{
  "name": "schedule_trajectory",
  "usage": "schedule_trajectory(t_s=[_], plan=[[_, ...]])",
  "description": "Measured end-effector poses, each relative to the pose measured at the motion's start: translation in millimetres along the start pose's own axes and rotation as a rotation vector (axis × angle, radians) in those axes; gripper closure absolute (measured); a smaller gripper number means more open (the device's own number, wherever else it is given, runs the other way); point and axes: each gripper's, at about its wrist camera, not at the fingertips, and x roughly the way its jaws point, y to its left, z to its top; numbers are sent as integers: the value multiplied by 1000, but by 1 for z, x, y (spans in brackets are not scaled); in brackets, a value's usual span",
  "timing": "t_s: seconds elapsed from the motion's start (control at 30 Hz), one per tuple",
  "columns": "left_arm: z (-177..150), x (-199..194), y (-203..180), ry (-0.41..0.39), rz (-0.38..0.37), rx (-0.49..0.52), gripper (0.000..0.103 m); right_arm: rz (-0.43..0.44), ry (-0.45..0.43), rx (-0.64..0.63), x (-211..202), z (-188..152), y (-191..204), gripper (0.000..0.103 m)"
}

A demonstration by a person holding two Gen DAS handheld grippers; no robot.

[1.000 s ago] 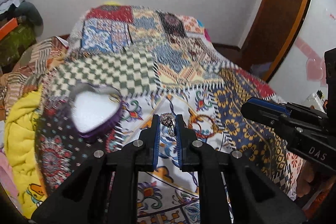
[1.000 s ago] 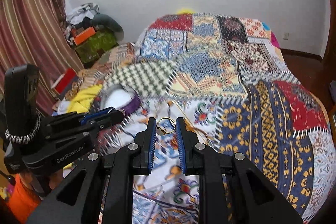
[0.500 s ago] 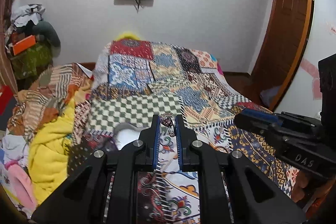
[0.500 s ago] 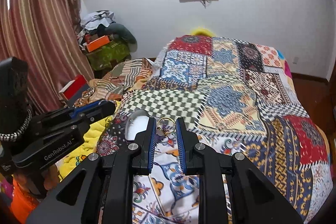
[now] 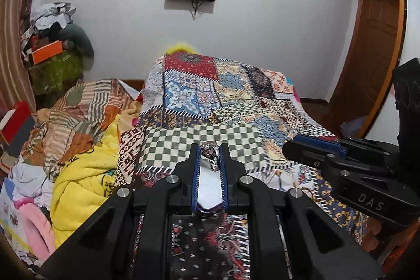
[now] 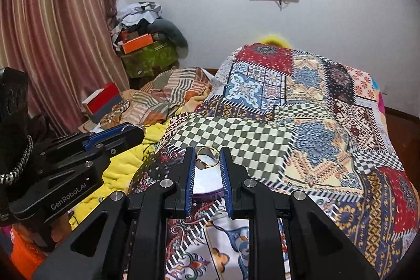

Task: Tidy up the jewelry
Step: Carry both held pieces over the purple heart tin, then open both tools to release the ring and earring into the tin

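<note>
The left gripper (image 5: 210, 148) is matt black plastic with ribbed blue pads and bright metal screws, and it pinches a shiny silver-coloured metal ring (image 5: 210, 156); the right gripper (image 6: 208, 158), of the same make, grips a polished gold-coloured metal ring (image 6: 207, 160). Under both lies a printed patchwork quilt (image 6: 309, 122) of soft matt cloth, and on it a purple-walled jewelry box (image 6: 207, 184) with a white, finely grainy lining. Left of the quilt sits a fuzzy yellow blanket (image 5: 81, 180).

both claws (image 5: 210, 152) raised, box (image 6: 207, 184) now beneath
</note>
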Motion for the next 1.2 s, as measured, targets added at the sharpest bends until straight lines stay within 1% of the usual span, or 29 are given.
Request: schedule_trajectory(t_s=[0.23, 0.63, 0.77, 0.93, 1.2], plan=[[-11, 26, 12, 53, -2, -25, 90, 18, 48, -23, 32, 0, 4, 86], [-35, 73, 10, 158, -30, -16, 90, 39, 144, -4, 82, -10, -7, 86], [-41, 83, 11, 177, -26, -14, 90, 42, 167, 0, 91, -14, -11, 86], [-45, 92, 14, 200, -39, -31, 90, 54, 196, 3, 96, -16, -15, 86], [-44, 92, 12, 195, -38, -32, 90, 67, 252, 37, 101, -16, -22, 85]])
